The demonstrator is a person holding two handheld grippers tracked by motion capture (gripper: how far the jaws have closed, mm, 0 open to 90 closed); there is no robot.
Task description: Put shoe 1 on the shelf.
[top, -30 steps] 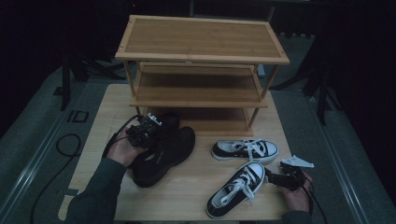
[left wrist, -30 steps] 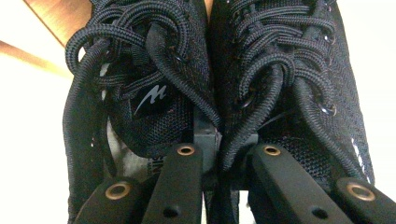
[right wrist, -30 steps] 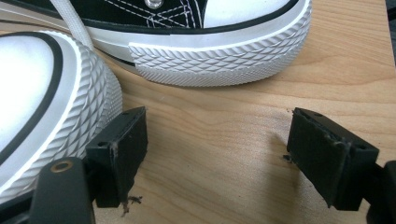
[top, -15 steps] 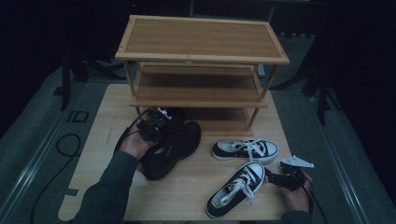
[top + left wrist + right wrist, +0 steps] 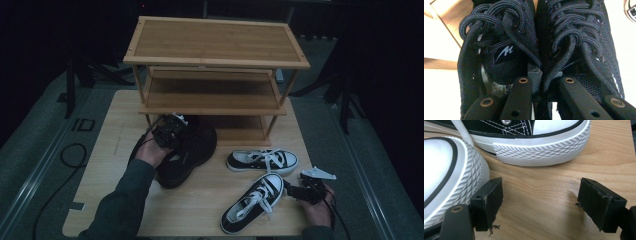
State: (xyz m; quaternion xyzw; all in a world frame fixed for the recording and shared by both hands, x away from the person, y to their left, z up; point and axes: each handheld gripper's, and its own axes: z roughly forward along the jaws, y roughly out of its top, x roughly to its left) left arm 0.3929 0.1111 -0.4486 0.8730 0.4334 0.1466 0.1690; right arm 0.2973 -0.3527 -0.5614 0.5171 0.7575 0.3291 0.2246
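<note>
A pair of black mesh shoes [image 5: 187, 152] with thick dark laces sits at centre left of the high view on the table [image 5: 107, 150], toes under the wooden shoe rack [image 5: 215, 75]. Two black-and-white sneakers [image 5: 260, 180] lie lower right. The left gripper [image 5: 167, 134] has its fingers [image 5: 521, 97] pinching the pair's inner collars together. The right gripper [image 5: 305, 190] rests open, one finger touching a sneaker toe.

Your left forearm enters at the bottom left of the high view and slants up toward the centre, where your left hand [image 5: 150, 150] carries the left gripper [image 5: 172, 131]; its jaws are drawn in close and clamp what lies between them. Your right hand [image 5: 316, 205] sits at the lower right, holding the right gripper [image 5: 290, 189] low and pointed left, its jaws standing wide apart with nothing between.
</note>
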